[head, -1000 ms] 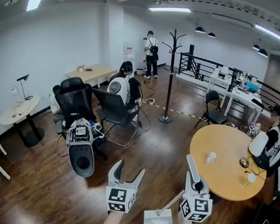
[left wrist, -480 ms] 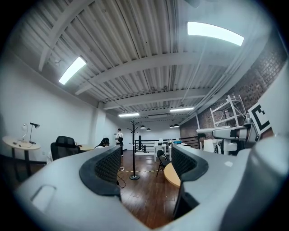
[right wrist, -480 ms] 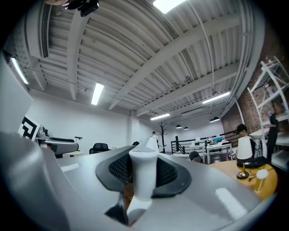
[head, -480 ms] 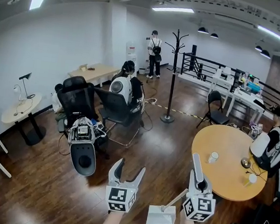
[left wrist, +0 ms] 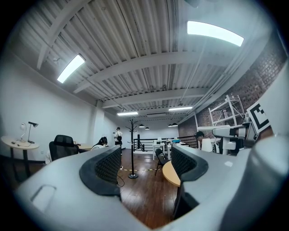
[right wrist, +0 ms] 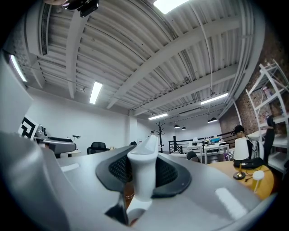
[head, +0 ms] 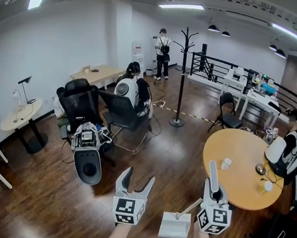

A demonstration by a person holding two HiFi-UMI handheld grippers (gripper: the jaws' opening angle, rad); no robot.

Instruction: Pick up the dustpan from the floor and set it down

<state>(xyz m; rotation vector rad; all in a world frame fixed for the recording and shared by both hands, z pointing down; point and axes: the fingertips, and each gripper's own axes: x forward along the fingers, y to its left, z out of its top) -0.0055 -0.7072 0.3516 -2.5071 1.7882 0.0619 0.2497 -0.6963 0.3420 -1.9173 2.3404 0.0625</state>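
Observation:
In the head view my right gripper [head: 213,193] is shut on the white grip of the dustpan's handle [head: 212,176], which sticks up past its jaws. A tan shaft [head: 191,207] slants down and left to the white pan [head: 174,225], which hangs above the dark wood floor [head: 38,199]. In the right gripper view the handle [right wrist: 143,173] stands upright, pinched between the black pads of the right gripper [right wrist: 144,170]. My left gripper [head: 135,182] is beside it on the left, jaws apart and holding nothing; the left gripper view shows only floor in the gap of the left gripper [left wrist: 145,169].
A round wooden table [head: 239,163] with cups stands close on the right, with a seated person [head: 286,153] beyond it. Ahead on the left are office chairs [head: 122,115], a grey machine [head: 87,159] and a small round table [head: 20,118]. A coat stand [head: 182,77] rises mid-room.
My right gripper has drifted slightly right with the dustpan, and the pan sits a little higher and further right. The left gripper has kept still.

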